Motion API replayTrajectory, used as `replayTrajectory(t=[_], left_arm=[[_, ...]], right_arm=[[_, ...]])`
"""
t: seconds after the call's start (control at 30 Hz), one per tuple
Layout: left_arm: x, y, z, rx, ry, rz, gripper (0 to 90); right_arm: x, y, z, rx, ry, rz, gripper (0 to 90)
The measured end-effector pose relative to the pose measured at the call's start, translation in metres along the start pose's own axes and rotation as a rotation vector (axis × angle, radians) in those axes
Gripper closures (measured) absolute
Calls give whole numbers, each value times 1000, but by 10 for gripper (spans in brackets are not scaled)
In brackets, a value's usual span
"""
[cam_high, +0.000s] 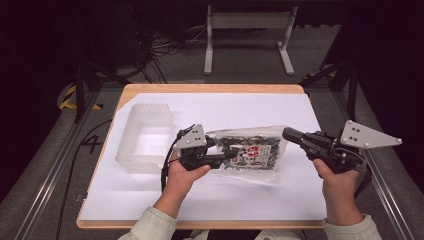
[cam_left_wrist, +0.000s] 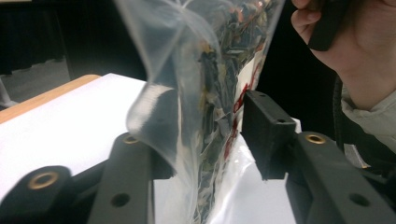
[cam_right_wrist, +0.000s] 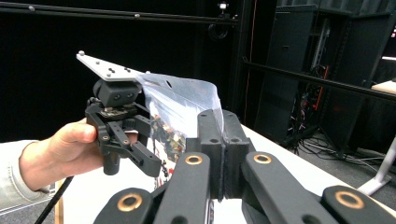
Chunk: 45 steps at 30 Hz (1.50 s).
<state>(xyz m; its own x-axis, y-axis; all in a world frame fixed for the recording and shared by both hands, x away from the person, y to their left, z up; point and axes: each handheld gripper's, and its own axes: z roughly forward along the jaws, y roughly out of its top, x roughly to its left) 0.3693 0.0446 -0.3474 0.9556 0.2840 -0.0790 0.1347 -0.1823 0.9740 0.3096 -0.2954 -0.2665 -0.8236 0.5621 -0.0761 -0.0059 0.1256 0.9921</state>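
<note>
The right gripper (cam_right_wrist: 218, 140) is pinching the edge of the clear bag (cam_high: 247, 150) of dried greens, its two pads pressed flat together on the plastic. The left gripper (cam_left_wrist: 205, 140) is straddling the bag's other end: one pad (cam_left_wrist: 266, 133) is sitting just beside the film, the other pad (cam_left_wrist: 159, 107) is showing through the plastic, and whether they are squeezing yet I cannot tell.

Outward from the jaws, the bag is hanging stretched between the two grippers, above the white sheet (cam_high: 210, 200) at the table's middle. The white plastic bin (cam_high: 145, 137) is standing at about nine o'clock from the bag, just beyond the left gripper, with nothing in it.

So the pick-up is looking done on the right and half-done on the left; carrying the bag over and dropping it into the bin is, by my reading, what is remaining.

The left hand (cam_high: 182, 175) is reaching up from six o'clock, gripper pointing toward three. The right hand (cam_high: 340, 187) is doing likewise, pointing toward nine.
</note>
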Motion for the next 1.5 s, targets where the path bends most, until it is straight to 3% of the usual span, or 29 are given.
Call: replayTrajectory(t=[0.43,0.77,0.9,1.13,1.33,1.5], left_arm=[[-10,6,-1,13,-62,48,712],[-14,9,-3,7,-57,65,722],[-15,10,-4,3,-55,73,724],[-15,12,-7,7,-44,74,727],[-14,14,-12,-8,-27,82,728],[-11,18,-21,-31,-3,79,729]], right_arm=[[-9,-3,-5,-11,-50,21,887],[-12,-4,-6,-14,-63,33,831],[-13,-5,-6,-24,-61,51,756],[-16,-4,-5,-35,-30,82,523],[-19,-5,-5,-36,-57,78,411],[-21,-5,-6,-31,-60,79,398]])
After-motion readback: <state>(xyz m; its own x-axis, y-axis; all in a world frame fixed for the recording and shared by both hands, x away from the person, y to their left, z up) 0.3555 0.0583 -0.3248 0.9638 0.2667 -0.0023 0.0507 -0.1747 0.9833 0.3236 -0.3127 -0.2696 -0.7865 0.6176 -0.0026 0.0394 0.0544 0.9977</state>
